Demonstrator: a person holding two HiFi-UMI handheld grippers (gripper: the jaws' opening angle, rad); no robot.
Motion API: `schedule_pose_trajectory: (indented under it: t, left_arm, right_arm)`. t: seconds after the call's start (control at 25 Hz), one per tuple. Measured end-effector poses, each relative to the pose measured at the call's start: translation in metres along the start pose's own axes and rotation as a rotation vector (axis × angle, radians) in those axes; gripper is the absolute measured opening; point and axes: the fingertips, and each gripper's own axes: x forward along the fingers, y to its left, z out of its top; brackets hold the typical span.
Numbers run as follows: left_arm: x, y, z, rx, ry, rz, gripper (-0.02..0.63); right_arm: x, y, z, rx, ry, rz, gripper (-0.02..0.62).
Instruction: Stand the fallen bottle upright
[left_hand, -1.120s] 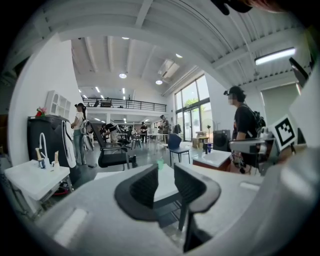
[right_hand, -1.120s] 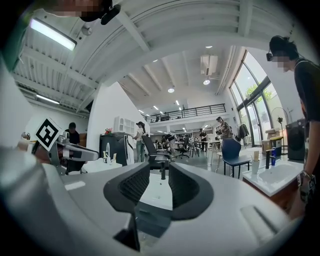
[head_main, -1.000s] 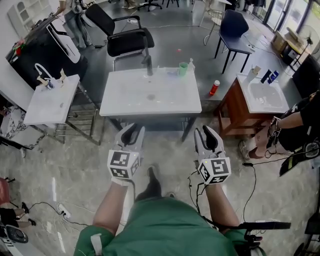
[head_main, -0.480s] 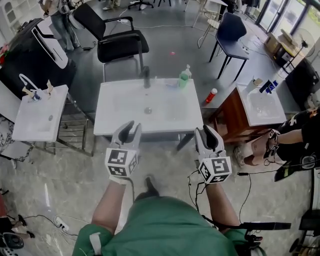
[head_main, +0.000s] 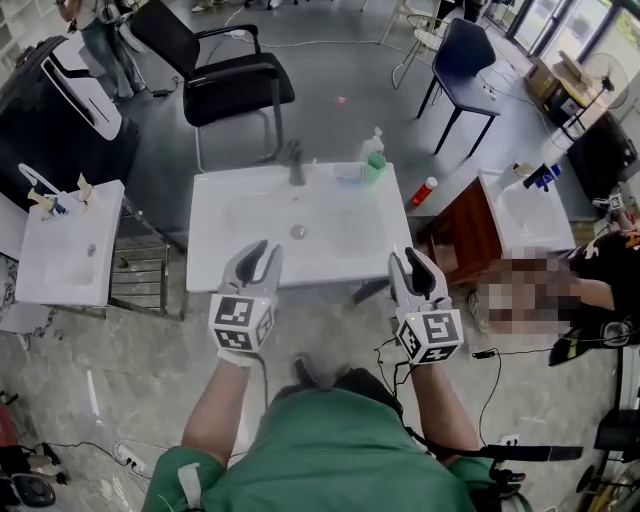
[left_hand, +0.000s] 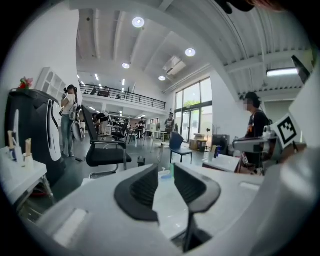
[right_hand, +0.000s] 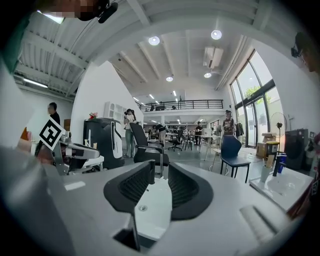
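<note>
Left side first: our left gripper (head_main: 270, 252) hangs by the front edge of the white rectangular sink-top table (head_main: 230, 215), fingers a little apart, nothing between them.

Along the back edge, past the dark metal faucet (head_main: 295, 160), lies what we take for the fallen one. It's a small pale-blue bottle (head_main: 348, 172) flat on its side, just beside the upright green plastic pump bottle (head_main: 374, 165). That closeness is our main worry. Come in wide or crooked and a jaw clips the green one and tips it too. The blue one lies loose, so a poke instead of a proper pinch could roll it toward the basin or off the back.

Our right gripper (head_main: 405, 256) is nearer that corner, fingers parted by a narrow gap and empty. That gap may be too tight, so we'd shove the bottle rather than straddle it.

Further right, a red bottle with a white cap (head_main: 427, 190) sits between the table and the brown wooden cabinet (head_main: 465, 235), so it'd be easy to chase the wrong target.
</note>
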Motion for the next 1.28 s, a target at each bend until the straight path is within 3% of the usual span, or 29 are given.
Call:
schedule_pose_trajectory:
  t: [0.28, 0.56, 0.88, 1.28]
  left_arm:
    - [0.048, 0.015, -0.005, -0.007, 0.035, -0.001, 0.094]
    - [0.107, 0.042, 0.018, 0.008, 0.040, 0.096, 0.094]
    - [0.189, 0.040, 0.030, 0.012, 0.077, 0.156, 0.095]
    - [0.227, 0.046, 0.024, 0.000, 0.125, 0.220, 0.095]
  right_arm:
    - [0.052, -0.030, -0.008, 0.005, 0.031, 0.003, 0.100]
    - [0.124, -0.088, 0.005, 0.010, 0.009, 0.058, 0.101]
    - [0.201, -0.153, 0.004, 0.027, 0.042, 0.142, 0.101]
    - [0.264, -0.163, -0.018, -0.061, 0.157, 0.260, 0.101]
